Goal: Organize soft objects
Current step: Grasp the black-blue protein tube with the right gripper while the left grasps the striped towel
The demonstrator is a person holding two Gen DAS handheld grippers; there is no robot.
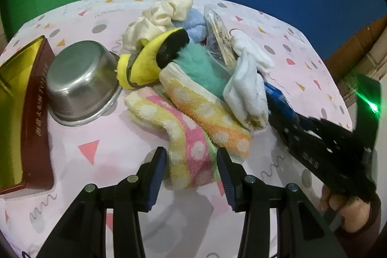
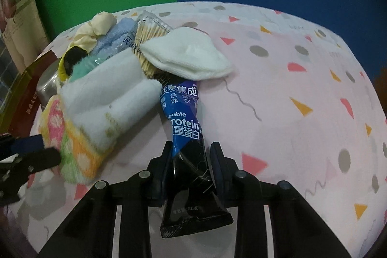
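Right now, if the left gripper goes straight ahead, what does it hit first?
The left gripper, jaws open, would first meet the striped polka-dot towel, whose end already lies between its fingers; depth beyond that is unclear.

left hand-held gripper (image 1: 191, 161) agape; right hand-held gripper (image 2: 191, 156) clamped.

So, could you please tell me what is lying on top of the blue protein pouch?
A white cloth and a white towel cover the far end of the blue protein pouch; that end itself is hidden.

Soft items heaped together: dotted striped towels (image 1: 193, 122), white cloths (image 2: 188, 52), cream scrunchie (image 1: 164, 13), teal fluff (image 1: 205, 67).
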